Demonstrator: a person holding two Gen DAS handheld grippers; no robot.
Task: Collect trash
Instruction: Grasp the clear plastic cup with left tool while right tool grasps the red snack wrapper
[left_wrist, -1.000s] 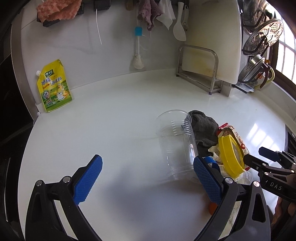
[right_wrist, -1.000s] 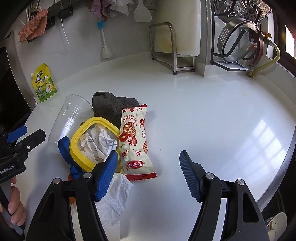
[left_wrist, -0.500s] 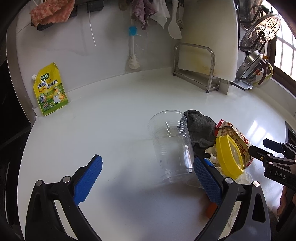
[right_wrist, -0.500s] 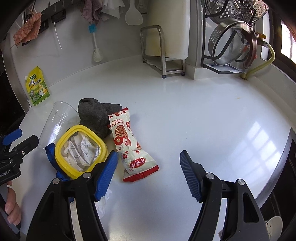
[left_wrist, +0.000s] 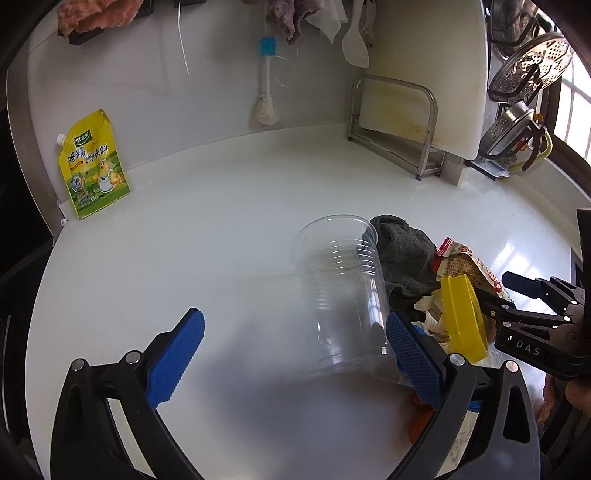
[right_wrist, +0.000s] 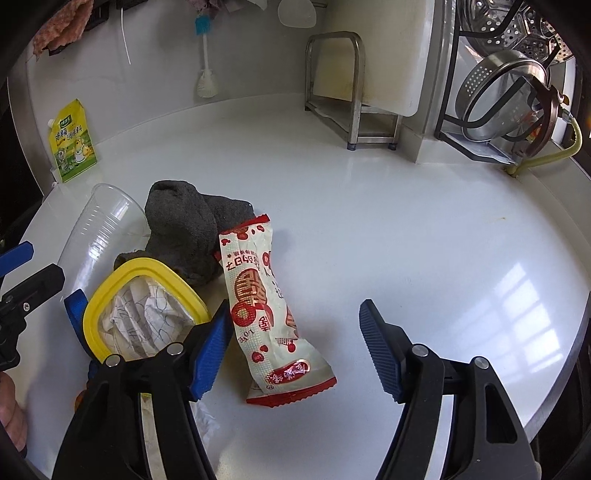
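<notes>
While the trash sits in a small heap on the white counter (right_wrist: 406, 229), we are getting ready to pick up one piece. On the left, our left gripper (left_wrist: 295, 354) is wide open with nothing in it, and the clear plastic cup (left_wrist: 343, 291) lies on its side just by its right finger. Next comes the yellow-rimmed box (right_wrist: 144, 317) with crumpled paper inside, then the grey cloth (right_wrist: 184, 229). Further right, our right gripper (right_wrist: 295, 347) has just been closing, but its pads do not press anything yet. The red and white snack wrapper (right_wrist: 269, 317) lies between them. Next, we think, we should go lower and squeeze the wrapper.
</notes>
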